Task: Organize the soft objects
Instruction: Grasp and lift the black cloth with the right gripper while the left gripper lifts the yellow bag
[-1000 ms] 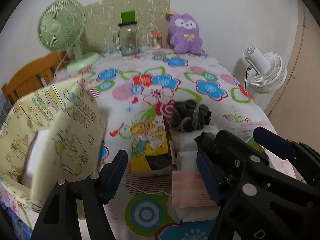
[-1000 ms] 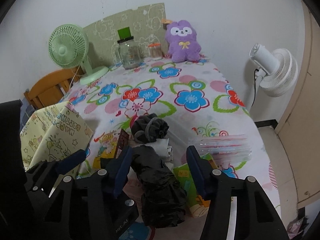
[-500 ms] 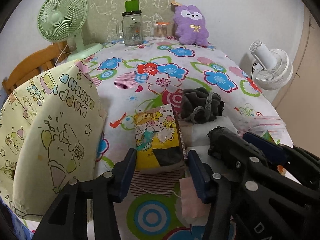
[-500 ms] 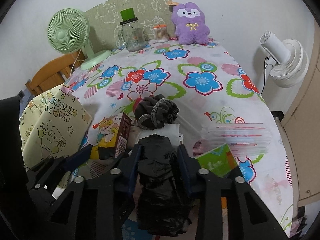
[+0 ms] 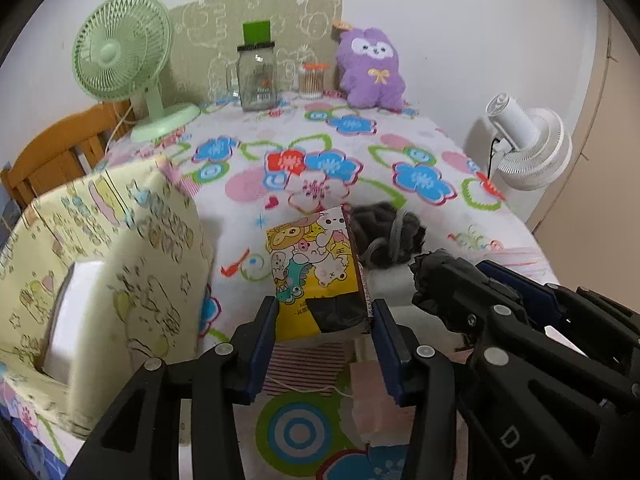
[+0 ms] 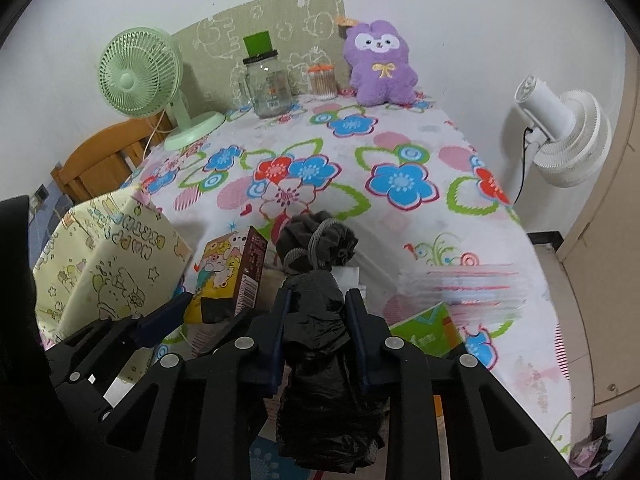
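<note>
Left wrist view: my left gripper (image 5: 324,330), jaws just closing, is pinching a cartoon-printed packet (image 5: 314,276) over the flowered tablecloth (image 5: 256,152). My right gripper (image 6: 318,320) is squeezing a black plastic bundle (image 6: 320,344). Sorting is barely starting; a grey pouch (image 6: 316,244) is waiting beside them.

right tool (image 6: 316,300) clamping black bag roll (image 6: 320,344)

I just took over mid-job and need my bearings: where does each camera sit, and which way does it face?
Left wrist: on the left gripper, tilted down over the table; jaws shut on the cartoon packet; right gripper at right.
Right wrist: on the right gripper, same tilt; shut on the black bag roll.
Shared: purple plush, green fan.
</note>
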### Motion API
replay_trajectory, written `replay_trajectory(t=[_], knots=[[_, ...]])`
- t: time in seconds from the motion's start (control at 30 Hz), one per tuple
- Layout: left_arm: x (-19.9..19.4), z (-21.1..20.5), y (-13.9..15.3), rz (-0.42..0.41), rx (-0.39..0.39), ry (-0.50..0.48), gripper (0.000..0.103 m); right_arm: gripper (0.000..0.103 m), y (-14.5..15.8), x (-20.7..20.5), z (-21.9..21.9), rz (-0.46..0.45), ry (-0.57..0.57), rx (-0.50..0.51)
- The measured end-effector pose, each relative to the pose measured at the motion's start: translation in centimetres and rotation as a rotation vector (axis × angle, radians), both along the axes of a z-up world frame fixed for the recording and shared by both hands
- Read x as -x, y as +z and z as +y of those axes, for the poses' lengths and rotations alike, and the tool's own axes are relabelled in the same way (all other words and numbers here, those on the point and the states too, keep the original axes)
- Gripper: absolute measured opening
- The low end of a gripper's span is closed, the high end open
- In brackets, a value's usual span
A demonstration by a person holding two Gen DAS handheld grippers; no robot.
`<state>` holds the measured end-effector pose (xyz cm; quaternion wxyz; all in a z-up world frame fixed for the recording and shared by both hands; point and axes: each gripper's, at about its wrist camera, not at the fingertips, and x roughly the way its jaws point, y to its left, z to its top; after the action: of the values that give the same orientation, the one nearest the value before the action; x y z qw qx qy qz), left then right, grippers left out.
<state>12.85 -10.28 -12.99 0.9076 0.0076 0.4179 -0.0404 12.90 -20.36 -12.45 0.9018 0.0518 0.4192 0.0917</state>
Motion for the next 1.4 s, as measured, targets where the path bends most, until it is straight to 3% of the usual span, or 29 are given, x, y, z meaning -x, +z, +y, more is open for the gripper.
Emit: replay_trajectory(t=[0.77,1.4], knots=[[4.0,0.8,8.8,-0.18,0.006,-0.069,0.047,0.03,9.0,4.1,0.7,-0.192,-0.042,0.062],[5.1,5.4,10.4,-0.212,-0.036,-0.067,0.047,0.03,11.2,5.0,5.8,-0.239,0.009,0.125]])
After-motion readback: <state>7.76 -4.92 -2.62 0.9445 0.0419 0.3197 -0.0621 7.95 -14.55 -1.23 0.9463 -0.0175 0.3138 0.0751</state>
